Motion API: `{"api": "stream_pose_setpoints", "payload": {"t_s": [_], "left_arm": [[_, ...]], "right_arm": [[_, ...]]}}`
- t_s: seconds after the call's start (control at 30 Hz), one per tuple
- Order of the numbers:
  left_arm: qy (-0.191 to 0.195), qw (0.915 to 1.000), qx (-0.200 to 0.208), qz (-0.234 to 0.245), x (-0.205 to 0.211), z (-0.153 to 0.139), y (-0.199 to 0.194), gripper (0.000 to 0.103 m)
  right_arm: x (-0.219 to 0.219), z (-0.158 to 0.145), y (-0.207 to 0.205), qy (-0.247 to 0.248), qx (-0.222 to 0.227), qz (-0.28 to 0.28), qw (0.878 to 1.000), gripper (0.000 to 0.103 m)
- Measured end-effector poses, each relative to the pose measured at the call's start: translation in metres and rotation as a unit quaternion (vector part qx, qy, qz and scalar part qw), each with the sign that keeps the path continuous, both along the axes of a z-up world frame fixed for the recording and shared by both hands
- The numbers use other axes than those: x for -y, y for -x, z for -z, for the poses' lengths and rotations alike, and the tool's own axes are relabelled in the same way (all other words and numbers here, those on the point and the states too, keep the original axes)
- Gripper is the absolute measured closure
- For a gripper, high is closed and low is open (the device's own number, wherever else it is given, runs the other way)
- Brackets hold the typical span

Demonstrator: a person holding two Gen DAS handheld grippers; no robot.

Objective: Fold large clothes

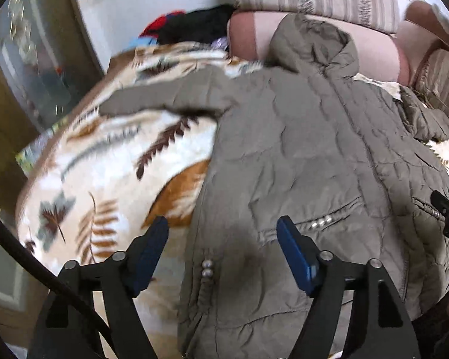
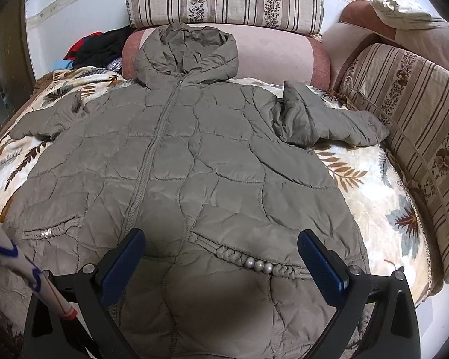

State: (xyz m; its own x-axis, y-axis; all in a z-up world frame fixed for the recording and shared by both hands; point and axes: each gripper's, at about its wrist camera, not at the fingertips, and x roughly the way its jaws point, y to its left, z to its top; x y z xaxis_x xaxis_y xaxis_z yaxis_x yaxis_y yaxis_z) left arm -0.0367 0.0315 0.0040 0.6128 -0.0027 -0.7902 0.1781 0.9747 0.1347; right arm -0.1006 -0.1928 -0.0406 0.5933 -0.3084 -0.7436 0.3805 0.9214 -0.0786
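Right wrist view: the quilted coat (image 2: 194, 161) is spread front-up on the leaf-print blanket (image 2: 374, 185); the right gripper (image 2: 221, 248) and left gripper (image 1: 223, 236) are held spread, empty.

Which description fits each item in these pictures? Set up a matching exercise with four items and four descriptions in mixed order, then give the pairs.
Items:
1. jacket
2. hood
3. blanket
4. right gripper

Descriptions:
A. leaf-patterned, under the coat
B. open, above the pearl-trimmed pocket
C. olive quilted, spread front up, zipped
D. resting on the pink bolster

Pairs: 1-C, 2-D, 3-A, 4-B
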Motion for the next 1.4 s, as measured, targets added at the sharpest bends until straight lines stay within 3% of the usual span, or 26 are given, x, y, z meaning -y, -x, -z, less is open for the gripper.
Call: {"api": "stream_pose_setpoints", "payload": {"t_s": [0.27, 0.57, 1.4], "left_arm": [[-0.016, 0.9992, 0.002, 0.036, 0.026, -0.003, 0.009, 0.026], [0.003, 0.9994, -0.018, 0.030, 0.024, 0.004, 0.008, 0.026], [0.005, 0.9992, -0.032, 0.024, 0.018, 0.016, 0.000, 0.026]], "right_arm": [[-0.005, -0.003, 0.002, 0.003, -0.001, -0.002, 1.000, 0.000], [-0.010, 0.001, 0.002, 0.018, -0.014, -0.002, 1.000, 0.000], [-0.006, 0.015, -0.005, 0.028, -0.050, 0.011, 0.998, 0.000]]}}
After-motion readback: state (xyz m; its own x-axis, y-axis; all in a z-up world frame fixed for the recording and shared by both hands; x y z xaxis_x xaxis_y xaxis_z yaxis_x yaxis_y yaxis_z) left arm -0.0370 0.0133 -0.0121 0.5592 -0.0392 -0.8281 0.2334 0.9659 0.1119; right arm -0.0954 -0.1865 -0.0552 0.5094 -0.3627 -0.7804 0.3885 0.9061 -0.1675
